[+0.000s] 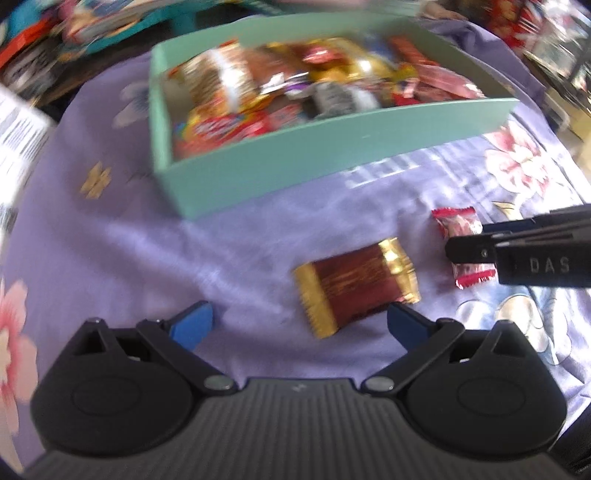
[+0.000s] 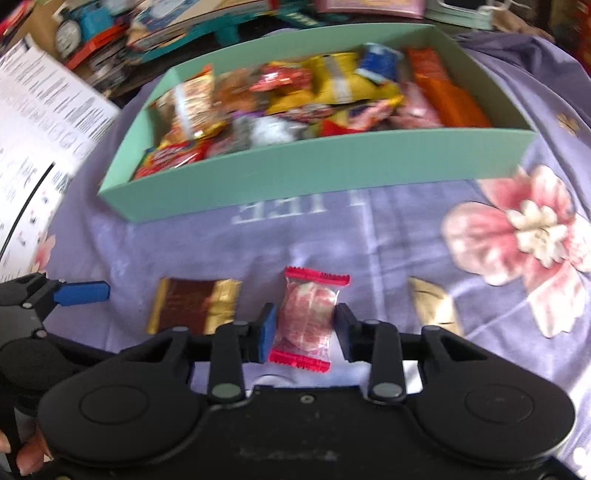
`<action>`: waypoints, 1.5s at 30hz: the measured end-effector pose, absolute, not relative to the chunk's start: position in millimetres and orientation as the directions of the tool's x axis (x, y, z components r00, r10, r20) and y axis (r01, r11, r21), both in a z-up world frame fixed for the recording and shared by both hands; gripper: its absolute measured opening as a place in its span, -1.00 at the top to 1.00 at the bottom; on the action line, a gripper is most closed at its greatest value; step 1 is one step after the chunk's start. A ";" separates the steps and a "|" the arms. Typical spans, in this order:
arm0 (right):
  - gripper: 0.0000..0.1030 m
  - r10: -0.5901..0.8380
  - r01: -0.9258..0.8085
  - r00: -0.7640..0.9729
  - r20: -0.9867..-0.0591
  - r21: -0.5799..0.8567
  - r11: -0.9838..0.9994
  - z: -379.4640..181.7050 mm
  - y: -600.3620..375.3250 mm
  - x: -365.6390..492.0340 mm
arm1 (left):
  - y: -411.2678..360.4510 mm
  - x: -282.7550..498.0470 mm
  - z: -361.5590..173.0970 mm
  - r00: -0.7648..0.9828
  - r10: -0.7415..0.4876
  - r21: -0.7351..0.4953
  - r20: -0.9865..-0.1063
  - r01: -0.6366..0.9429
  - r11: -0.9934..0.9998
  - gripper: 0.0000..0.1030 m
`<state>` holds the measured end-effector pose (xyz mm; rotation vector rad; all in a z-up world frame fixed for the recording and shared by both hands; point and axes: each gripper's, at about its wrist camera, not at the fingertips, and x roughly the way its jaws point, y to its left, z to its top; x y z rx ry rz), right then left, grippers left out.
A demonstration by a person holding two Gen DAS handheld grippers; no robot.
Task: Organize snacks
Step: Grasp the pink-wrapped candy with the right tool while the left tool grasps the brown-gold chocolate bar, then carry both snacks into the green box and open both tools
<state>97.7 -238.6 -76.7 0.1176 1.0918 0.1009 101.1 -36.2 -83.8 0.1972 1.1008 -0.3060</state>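
A mint-green box [image 1: 295, 151] [image 2: 317, 173] filled with several snack packets stands on the purple floral cloth. A brown-and-gold wrapped snack [image 1: 356, 286] [image 2: 194, 308] lies in front of it. My left gripper [image 1: 299, 325] is open, just short of that snack, its right finger beside the wrapper's edge. My right gripper [image 2: 304, 326] is shut on a red-and-white candy packet [image 2: 308, 319] [image 1: 460, 225], which rests on the cloth. The right gripper shows in the left wrist view [image 1: 517, 254] at the right edge.
A gold wrapper [image 2: 436, 306] lies on the cloth right of the candy. A printed white sheet [image 2: 40, 140] lies at the left. Books, boxes and toys crowd the space behind the box [image 2: 110, 33].
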 end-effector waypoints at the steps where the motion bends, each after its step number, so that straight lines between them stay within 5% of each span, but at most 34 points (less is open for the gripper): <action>1: 0.35 0.146 -0.021 0.458 -0.877 0.153 0.988 -77.5 -243.2 97.6 | -42.8 102.9 -83.7 0.417 -0.151 0.012 -0.896 0.364 0.931 -1.00; 5: 0.33 0.178 -0.022 0.457 -0.871 0.189 0.982 -79.3 -251.4 96.8 | -66.1 109.7 -85.8 0.431 -0.166 0.050 -0.887 0.446 0.894 -0.93; 9: 0.30 0.186 -0.044 0.467 -0.865 0.187 0.981 -79.1 -250.8 95.8 | -71.9 112.1 -87.1 0.409 -0.210 0.013 -0.888 0.480 0.877 -0.46; 14: 0.30 0.173 -0.064 0.494 -0.852 0.163 0.985 -79.3 -247.0 93.0 | -72.3 109.1 -84.8 0.412 -0.228 -0.011 -0.882 0.467 0.884 -0.23; 17: 0.30 0.161 -0.080 0.504 -0.848 0.140 0.987 -79.4 -242.7 92.2 | -65.9 107.2 -80.6 0.408 -0.233 -0.040 -0.883 0.429 0.902 0.24; 22: 0.29 0.169 -0.089 0.511 -0.843 0.144 0.986 -80.4 -243.4 93.6 | -54.6 104.9 -81.2 0.411 -0.221 -0.052 -0.884 0.385 0.922 0.02; 24: 0.29 0.172 -0.090 0.513 -0.841 0.147 0.985 -80.6 -244.5 93.8 | -54.1 104.2 -82.4 0.409 -0.203 -0.040 -0.890 0.373 0.927 -0.33; 27: 0.26 0.178 -0.088 0.515 -0.838 0.155 0.984 -80.9 -245.2 93.4 | -52.5 100.2 -84.4 0.411 -0.155 -0.005 -0.899 0.344 0.939 -0.58; 30: 0.23 0.178 -0.086 0.521 -0.835 0.156 0.984 -80.7 -243.8 90.9 | -48.1 97.4 -85.5 0.403 -0.138 -0.004 -0.905 0.316 0.949 -0.60; 34: 0.22 0.177 -0.088 0.526 -0.832 0.154 0.984 -80.9 -243.4 89.7 | -45.3 93.2 -83.5 0.403 -0.127 -0.002 -0.906 0.297 0.955 -0.46; 36: 0.22 0.173 -0.088 0.530 -0.830 0.149 0.985 -81.4 -242.2 88.9 | -45.9 89.9 -80.6 0.419 -0.123 0.010 -0.900 0.301 0.954 -0.12; 40: 0.33 0.153 -0.108 0.533 -0.833 0.112 0.988 -80.9 -237.7 87.7 | -44.3 88.1 -77.7 0.433 -0.132 -0.004 -0.892 0.285 0.959 0.25; 45: 0.45 0.182 -0.076 0.517 -0.837 0.167 0.983 -78.4 -246.7 87.3 | -37.3 91.7 -71.8 0.430 -0.146 -0.039 -0.891 0.247 0.968 0.25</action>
